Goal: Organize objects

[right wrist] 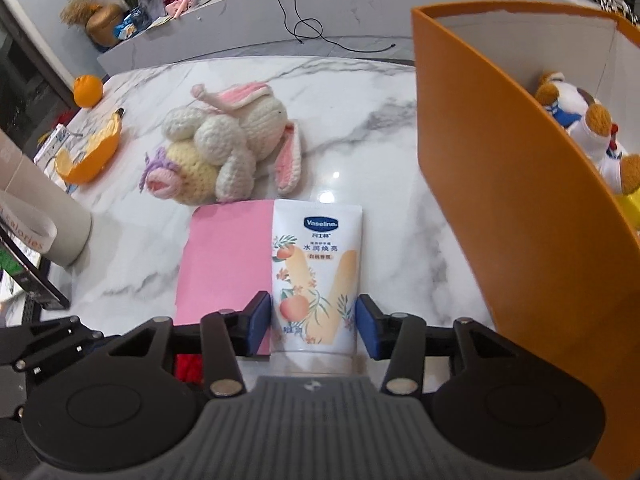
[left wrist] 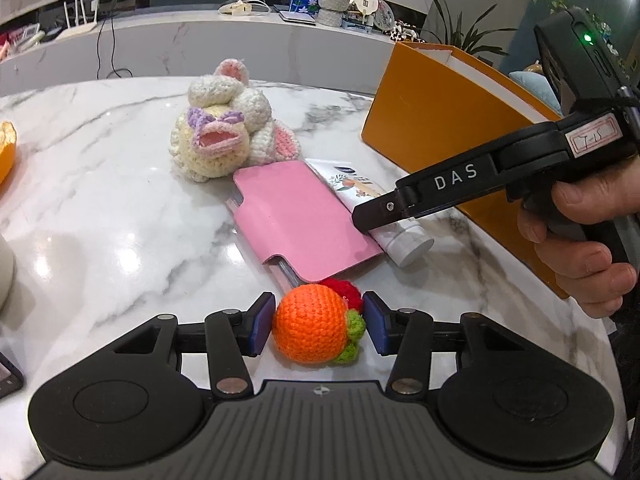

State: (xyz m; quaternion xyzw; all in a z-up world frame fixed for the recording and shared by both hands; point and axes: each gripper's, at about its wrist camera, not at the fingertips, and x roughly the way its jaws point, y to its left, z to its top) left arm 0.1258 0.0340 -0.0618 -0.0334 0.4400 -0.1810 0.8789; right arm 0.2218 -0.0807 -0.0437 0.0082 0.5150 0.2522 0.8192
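The white tube (right wrist: 316, 276) reads "Vaseline" in a blue oval, with Chinese characters and peach artwork beneath; it lies on the marble counter (right wrist: 380, 128) against the pink case (right wrist: 226, 264). The right claw (right wrist: 314, 322) brackets its lower end, jaws apart, each pad just beside the tube; contact cannot be confirmed. In the left view that tool's arm bears "DAS" and a handwritten label too small to read. The left claw (left wrist: 318, 326) stands open around a crocheted orange ball (left wrist: 312, 328), with a red crochet piece (left wrist: 344, 290) half hidden behind it. The orange box (right wrist: 500, 184) near the counter's right edge holds a plush toy (right wrist: 588, 128), partly cut off. A crocheted rabbit (right wrist: 232, 148) lies mid-counter.
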